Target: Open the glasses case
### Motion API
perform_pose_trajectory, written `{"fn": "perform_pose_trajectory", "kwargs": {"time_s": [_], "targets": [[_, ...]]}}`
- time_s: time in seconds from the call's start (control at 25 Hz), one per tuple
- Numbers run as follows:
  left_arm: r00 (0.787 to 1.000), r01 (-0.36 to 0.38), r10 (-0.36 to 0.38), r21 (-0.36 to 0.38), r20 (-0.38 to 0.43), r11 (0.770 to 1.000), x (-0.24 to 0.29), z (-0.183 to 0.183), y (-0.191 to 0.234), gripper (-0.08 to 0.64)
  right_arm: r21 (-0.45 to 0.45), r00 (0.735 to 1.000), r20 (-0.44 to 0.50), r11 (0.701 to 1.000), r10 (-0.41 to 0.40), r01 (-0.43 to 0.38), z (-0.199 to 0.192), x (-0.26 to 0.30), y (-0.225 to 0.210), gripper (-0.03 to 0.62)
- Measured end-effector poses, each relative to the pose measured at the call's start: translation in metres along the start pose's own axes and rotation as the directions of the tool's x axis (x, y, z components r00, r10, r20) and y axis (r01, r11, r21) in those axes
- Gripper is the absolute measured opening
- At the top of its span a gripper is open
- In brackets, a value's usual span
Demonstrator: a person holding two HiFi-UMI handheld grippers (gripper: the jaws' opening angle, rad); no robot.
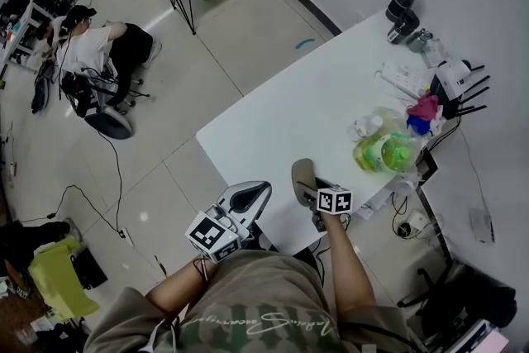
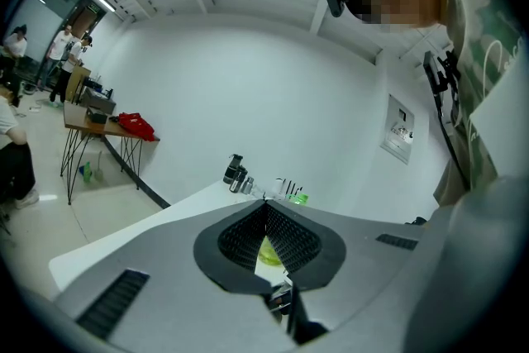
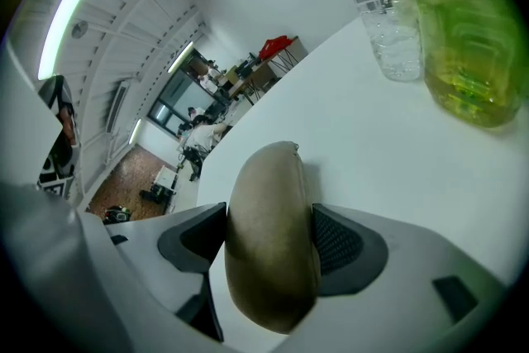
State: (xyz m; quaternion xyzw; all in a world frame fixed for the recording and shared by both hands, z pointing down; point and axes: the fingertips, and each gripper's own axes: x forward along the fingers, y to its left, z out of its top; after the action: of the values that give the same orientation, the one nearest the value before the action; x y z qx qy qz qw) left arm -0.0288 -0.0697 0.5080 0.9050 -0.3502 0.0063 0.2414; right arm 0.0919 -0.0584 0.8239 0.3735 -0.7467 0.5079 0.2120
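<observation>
Only the right gripper view shows the grip plainly. The right gripper [image 3: 269, 234] has its jaws spread wide, with the pads against both sides of the olive-brown glasses case [image 3: 273, 260]. The case stands on edge between them and looks closed, above the white table [image 3: 372, 153]. In the head view the case sticks out past the marker cube near the table's near edge, and the pads are hidden there. The left gripper [image 2: 266, 209] has its jaws shut together with nothing between them. The head view places it just beside the right one, at the table's edge. A clear bottle [image 3: 384, 8] and a green jug [image 3: 463, 37] are cut off at the top. Whether the case touches the table cannot be told.
</observation>
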Motion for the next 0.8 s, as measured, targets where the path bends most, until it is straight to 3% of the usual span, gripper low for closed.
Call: {"fn": "perform_pose_trajectory", "kwargs": {"time_s": [0.12,0.24,0.36,0.48,0.64,0.72,0.8], "targets": [[1.000,0.005,-0.005,0.003,-0.005,1.000,-0.006,-0.010,0.003,0.006,0.102,0.991,0.109,0.990,0.082,-0.093,0.011,-0.019,0.015,0.324],[1.000,0.001,-0.001,-0.005,-0.005,1.000,-0.010,-0.011,0.005,0.006,0.147,0.946,0.273,0.964,0.175,-0.220,0.044,-0.058,0.045,0.322],[1.000,0.030,-0.030,-0.014,-0.008,0.999,-0.012,-0.007,0.000,0.006,0.100,0.875,0.406,0.939,0.263,-0.329,0.076,-0.109,0.086,0.324],[0.991,0.132,-0.133,-0.009,-0.029,0.991,-0.009,-0.003,-0.017,0.008,0.010,0.775,0.514,0.902,0.367,-0.433,0.102,-0.164,0.131,0.324],[0.950,0.307,-0.305,0.025,-0.065,0.951,-0.003,0.010,-0.057,0.009,-0.084,0.655,0.600,0.851,0.459,-0.519,0.121,-0.226,0.177,0.324],[0.930,0.365,-0.363,0.020,-0.055,0.931,-0.002,0.022,-0.077,0.009,-0.112,0.620,0.624,0.840,0.476,-0.532,0.125,-0.246,0.190,0.324],[0.909,0.416,-0.415,0.013,-0.045,0.909,0.000,0.030,-0.094,0.062,-0.144,0.586,0.643,0.829,0.494,-0.541,0.126,-0.262,0.202,0.324]]}}
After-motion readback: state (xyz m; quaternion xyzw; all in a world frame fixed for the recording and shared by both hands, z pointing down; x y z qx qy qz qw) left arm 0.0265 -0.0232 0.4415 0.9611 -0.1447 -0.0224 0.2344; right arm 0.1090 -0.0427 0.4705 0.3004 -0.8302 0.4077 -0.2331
